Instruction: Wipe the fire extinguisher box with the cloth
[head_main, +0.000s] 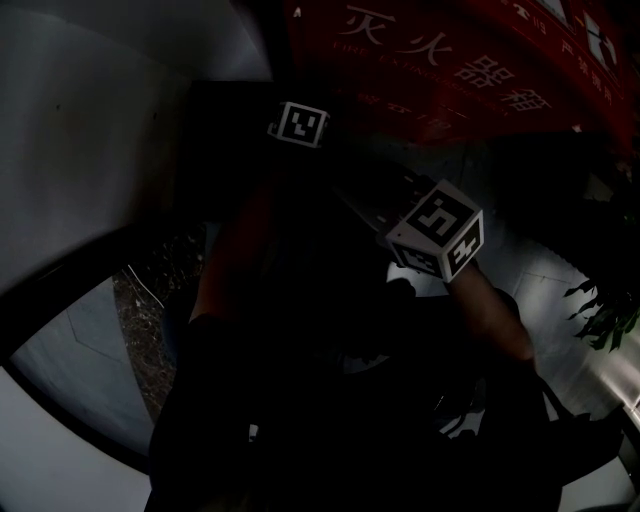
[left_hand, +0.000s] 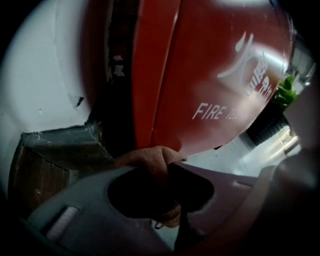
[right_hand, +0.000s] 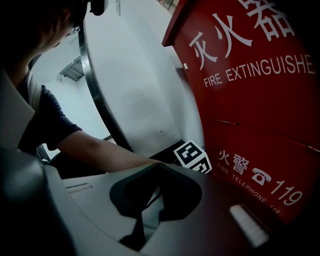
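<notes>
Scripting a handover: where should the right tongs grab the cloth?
Likely the bunched fold of the cloth poking past the left tongs, approached from the red box side: that lump is thick and exposed, the rest is pinched between the jaws.

A white curved wall (right_hand: 140, 90) has a metal band (right_hand: 97, 95) running along it. A brown cardboard box (left_hand: 50, 160), taped along the top edge, sits low beside that wall. A green plant (head_main: 605, 315) stands at the right over pale floor tiles (head_main: 545, 265), with a dark speckled stone strip (head_main: 165, 320) at the left.
</notes>
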